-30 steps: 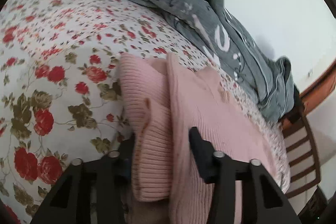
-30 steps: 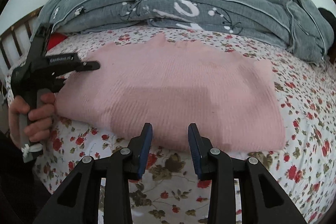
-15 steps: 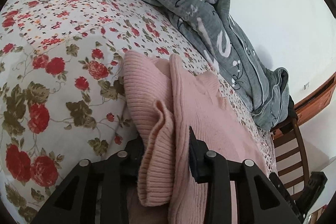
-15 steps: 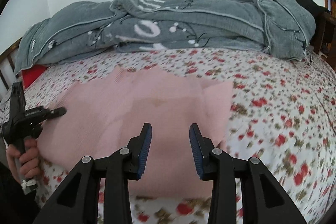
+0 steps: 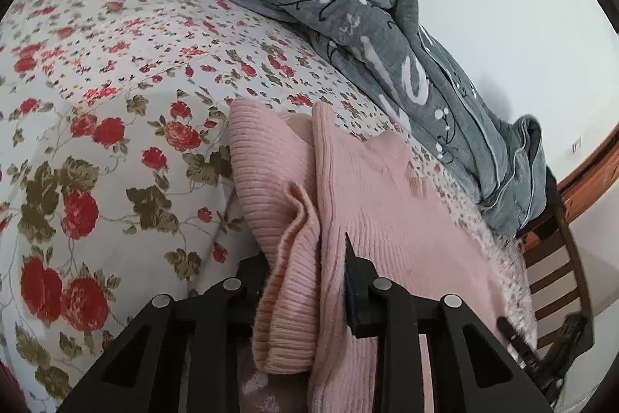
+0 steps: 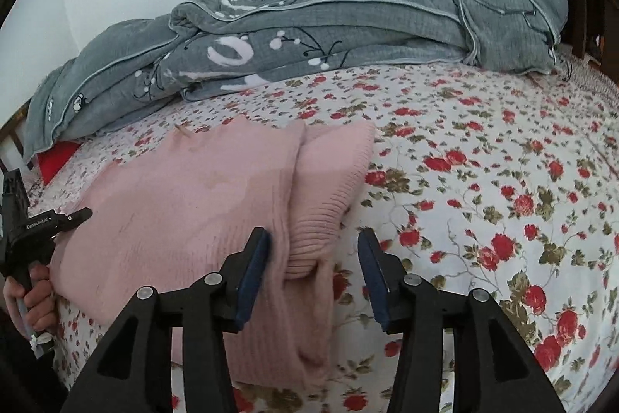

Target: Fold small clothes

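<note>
While the left claw [image 5: 305, 269] pinches the pink sweater [image 6: 185, 204], the right claw [image 6: 313, 281] (opening) gapes.

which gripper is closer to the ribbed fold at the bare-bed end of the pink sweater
Right. The right gripper straddles the ribbed fold, jaws just opening, not pressing it. The left gripper, jaws just closing on fabric, is at the opposite edge of the pink sweater.
</note>
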A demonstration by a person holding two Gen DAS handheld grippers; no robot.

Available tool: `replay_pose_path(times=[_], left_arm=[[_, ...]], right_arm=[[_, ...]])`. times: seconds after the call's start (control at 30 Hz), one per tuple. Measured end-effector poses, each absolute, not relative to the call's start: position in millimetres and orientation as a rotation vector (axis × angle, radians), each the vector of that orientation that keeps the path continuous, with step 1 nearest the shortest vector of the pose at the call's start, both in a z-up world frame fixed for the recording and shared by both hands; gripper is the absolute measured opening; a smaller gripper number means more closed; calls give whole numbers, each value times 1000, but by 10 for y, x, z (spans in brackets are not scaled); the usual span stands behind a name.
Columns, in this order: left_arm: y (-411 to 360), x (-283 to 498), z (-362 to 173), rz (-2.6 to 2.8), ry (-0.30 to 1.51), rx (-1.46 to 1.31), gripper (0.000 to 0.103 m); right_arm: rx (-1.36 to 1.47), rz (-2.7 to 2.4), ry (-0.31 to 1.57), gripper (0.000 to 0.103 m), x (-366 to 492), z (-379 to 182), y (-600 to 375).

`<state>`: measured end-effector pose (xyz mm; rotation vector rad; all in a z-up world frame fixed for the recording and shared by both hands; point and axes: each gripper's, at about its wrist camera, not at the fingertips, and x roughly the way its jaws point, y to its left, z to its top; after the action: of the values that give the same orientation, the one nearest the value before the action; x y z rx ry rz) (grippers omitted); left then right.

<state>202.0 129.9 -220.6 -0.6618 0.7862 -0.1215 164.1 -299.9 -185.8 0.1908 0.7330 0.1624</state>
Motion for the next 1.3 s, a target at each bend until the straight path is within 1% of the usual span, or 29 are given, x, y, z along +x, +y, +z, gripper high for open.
replay_pose_path(times=[0.13, 0.27, 0.37, 0.5, 0.7, 0.9, 1.07, 1.13, 1.23, 1.3], left_arm=[[1291, 2023, -2172, -90, 804, -692, 24], [1134, 2027, -1967, -37, 810, -581, 23], [1058, 2039, -1792, -19, 813, -563, 22], [910, 2077, -1525, -11, 815, -541, 22], [461, 2195, -1173, 14, 839, -472, 22], [-266, 2314, -852, -18, 849, -417, 22], [-1079, 2358, -881, -65, 896, -366, 22], [-1374, 2356, -988, -84, 929, -334, 21], [-1844, 2364, -1304, -109, 1009, -276, 22], [-1960, 2371, -1451, -120, 1053, -274, 24]], right_arm=[[220, 203, 718, 47, 1583, -1897, -3079], [219, 232, 683, 47, 1491, -1851, -3145], [215, 183, 631, 49, 1436, -1815, -3254], [265, 127, 653, 49, 1497, -1880, -3481], [369, 57, 655, 49, 1534, -1931, -3835], [444, 15, 625, 49, 1482, -1894, -4150], [435, 8, 595, 49, 1402, -1827, -4256], [443, 12, 591, 49, 1376, -1826, -4297], [457, 19, 591, 49, 1352, -1841, -4344], [462, 23, 592, 49, 1336, -1843, -4360]])
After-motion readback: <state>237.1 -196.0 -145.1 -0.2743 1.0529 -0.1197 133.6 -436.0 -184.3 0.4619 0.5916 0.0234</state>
